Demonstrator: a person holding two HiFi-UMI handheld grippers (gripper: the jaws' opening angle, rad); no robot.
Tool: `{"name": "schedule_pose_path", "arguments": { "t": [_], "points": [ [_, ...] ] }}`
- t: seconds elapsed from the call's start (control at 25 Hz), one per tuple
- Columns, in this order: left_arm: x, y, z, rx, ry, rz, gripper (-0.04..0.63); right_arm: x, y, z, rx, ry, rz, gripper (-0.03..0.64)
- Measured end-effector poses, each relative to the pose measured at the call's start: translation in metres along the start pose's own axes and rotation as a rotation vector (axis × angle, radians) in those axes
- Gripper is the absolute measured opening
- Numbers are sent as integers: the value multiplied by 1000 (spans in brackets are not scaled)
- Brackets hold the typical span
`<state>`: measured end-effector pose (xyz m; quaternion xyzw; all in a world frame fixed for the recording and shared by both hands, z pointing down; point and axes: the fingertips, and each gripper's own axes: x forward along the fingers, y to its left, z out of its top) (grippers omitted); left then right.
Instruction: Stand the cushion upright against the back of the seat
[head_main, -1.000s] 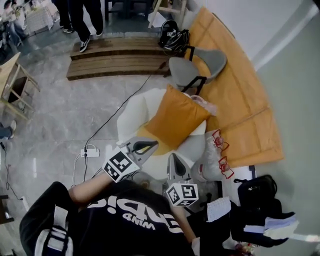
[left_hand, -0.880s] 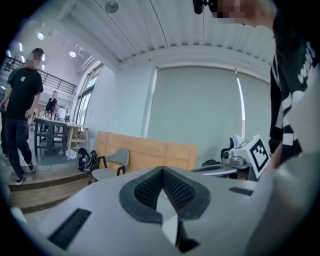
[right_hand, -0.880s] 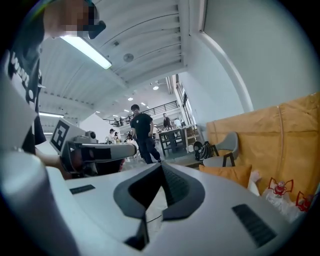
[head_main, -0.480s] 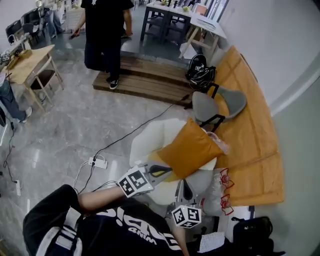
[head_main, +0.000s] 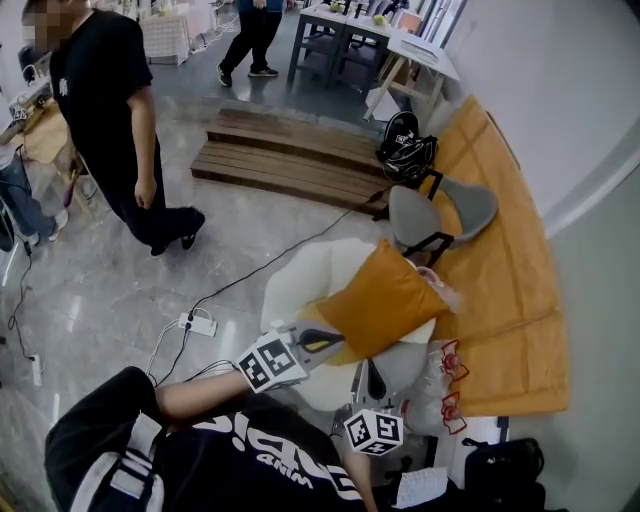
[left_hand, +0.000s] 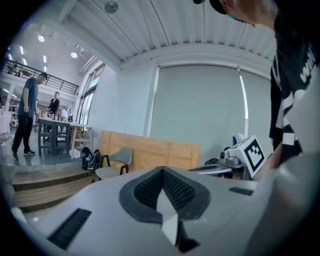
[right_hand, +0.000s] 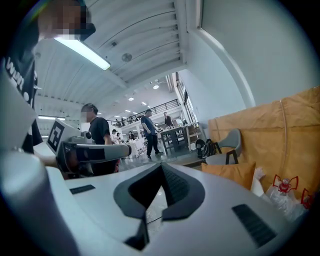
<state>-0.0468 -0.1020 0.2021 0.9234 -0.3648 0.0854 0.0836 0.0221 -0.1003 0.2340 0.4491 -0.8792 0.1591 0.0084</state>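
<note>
leaning orange cushion (head_main: 385, 300) on seat (head_main: 300, 280), l gripper (head_main: 328, 339), r gripper (head_main: 371, 368) shut

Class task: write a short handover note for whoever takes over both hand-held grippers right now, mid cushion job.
Left hand-held gripper: shut, empty, by the cushion's near corner.
Right hand-held gripper: shut, empty, in front of the seat.
Cushion: on the white seat, propped up; neither gripper holds it.
Done: unclear whether it rests on the seat's back.
Left: check that, and stand it against the back if needed.
</note>
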Motion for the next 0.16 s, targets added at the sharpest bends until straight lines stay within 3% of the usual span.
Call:
{"name": "schedule_pose_path", "arguments": {
  "t": [0.16],
  "points": [
    [6,-3,2,0,4,1,8,-2,-5,1,4,-1,8,21]
  ]
}}
